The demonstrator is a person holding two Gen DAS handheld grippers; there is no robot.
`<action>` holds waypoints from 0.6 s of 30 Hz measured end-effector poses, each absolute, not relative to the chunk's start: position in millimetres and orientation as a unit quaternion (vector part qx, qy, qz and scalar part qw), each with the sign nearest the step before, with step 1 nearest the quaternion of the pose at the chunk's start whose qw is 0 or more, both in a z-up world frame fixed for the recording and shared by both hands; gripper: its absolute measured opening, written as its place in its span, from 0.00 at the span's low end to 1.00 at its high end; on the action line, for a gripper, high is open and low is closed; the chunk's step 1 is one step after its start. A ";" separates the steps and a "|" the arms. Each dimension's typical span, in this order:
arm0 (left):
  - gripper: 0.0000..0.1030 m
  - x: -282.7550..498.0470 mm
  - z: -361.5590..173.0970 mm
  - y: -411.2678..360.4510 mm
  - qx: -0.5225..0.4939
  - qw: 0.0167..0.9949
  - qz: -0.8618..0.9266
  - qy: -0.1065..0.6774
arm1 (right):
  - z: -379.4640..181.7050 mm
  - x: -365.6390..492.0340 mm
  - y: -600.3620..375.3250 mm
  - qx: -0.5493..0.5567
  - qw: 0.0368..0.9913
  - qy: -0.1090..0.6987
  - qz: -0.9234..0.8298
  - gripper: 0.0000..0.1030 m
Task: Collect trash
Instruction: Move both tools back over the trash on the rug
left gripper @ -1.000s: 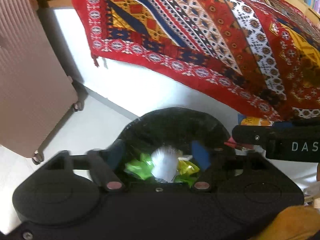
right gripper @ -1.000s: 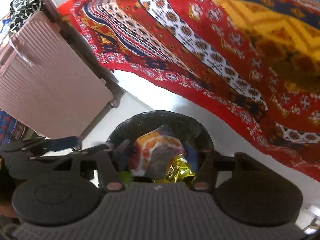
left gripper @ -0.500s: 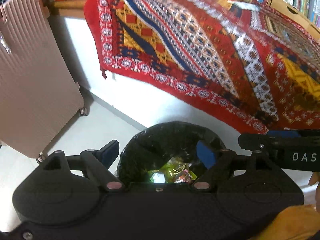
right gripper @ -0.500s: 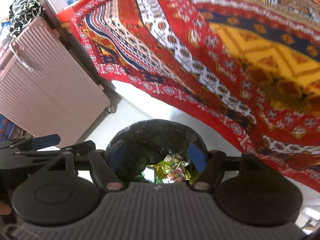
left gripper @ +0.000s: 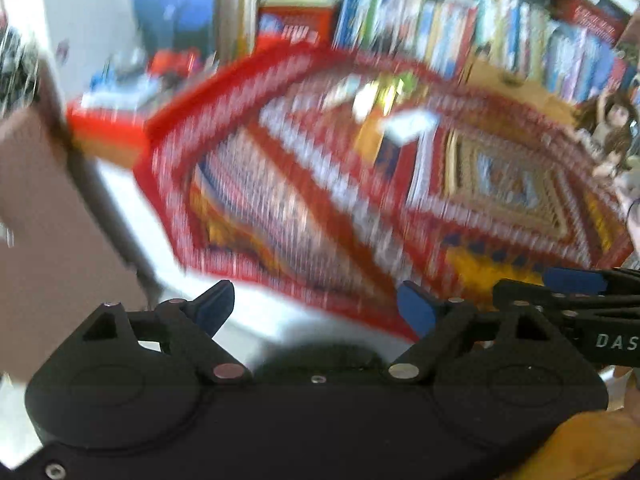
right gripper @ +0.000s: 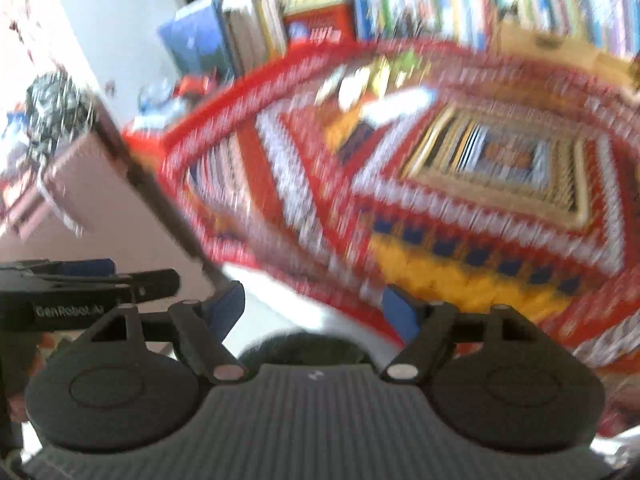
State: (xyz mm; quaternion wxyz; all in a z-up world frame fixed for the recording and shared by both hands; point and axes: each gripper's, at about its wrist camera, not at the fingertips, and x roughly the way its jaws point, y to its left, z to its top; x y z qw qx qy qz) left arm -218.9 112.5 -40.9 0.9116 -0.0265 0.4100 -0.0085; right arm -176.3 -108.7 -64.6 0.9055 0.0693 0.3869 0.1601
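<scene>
Though both views badly smeared by motion blur, still readable in main parts. Left gripper (left gripper: 316,310) w/ blue-padded fingers (left gripper: 416,312) spread wide apart, nothing between them. Right gripper (right gripper: 314,314) likewise spread apart, empty, blue pads facing each other across a gap. Right gripper visible also at right edge of left wrist view, side-on; left gripper seen at left edge of right wrist view, w/ printed label on its body. Black-lined trash bin (left gripper: 320,358) only partly seen, a dark rounded rim peeking just above each gripper body, low in both views (right gripper: 308,346); contents not visible. Beyond the bin, white side of a bed, and over it a red patterned blanket (left gripper: 304,200) w/ white, yellow and blue bands, hanging down over the edge. On far part of the blanket, a small heap of trash (left gripper: 384,100), approx. yellow, green and white pieces, too blurred to tell apart; same heap in right wrist view (right gripper: 380,84), well apart from both grippers. Pink ribbed suitcase (right gripper: 92,200) at left beside the bed. Bookshelf (left gripper: 460,28) full of coloured spines behind the bed. Yellow sleeve (left gripper: 592,444) at bottom right corner of left wrist view.
</scene>
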 end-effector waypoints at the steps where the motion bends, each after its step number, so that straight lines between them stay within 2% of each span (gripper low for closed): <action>1: 0.87 -210.9 -27.2 112.6 -0.023 0.917 -0.015 0.399 | -51.0 -171.5 -113.3 0.072 0.912 0.374 0.150 0.83; 10: 0.89 -131.3 74.2 110.4 -0.033 0.940 -0.082 0.329 | 38.5 -142.7 -139.6 0.078 0.955 0.279 0.063 0.88; 15: 0.91 -86.7 97.7 101.1 -0.035 0.950 -0.087 0.299 | 55.2 -124.3 -153.8 0.064 0.966 0.247 0.032 1.00; 18: 0.92 -61.4 96.9 98.1 -0.051 0.949 -0.073 0.304 | 52.7 -109.0 -162.0 0.059 0.966 0.248 0.030 1.00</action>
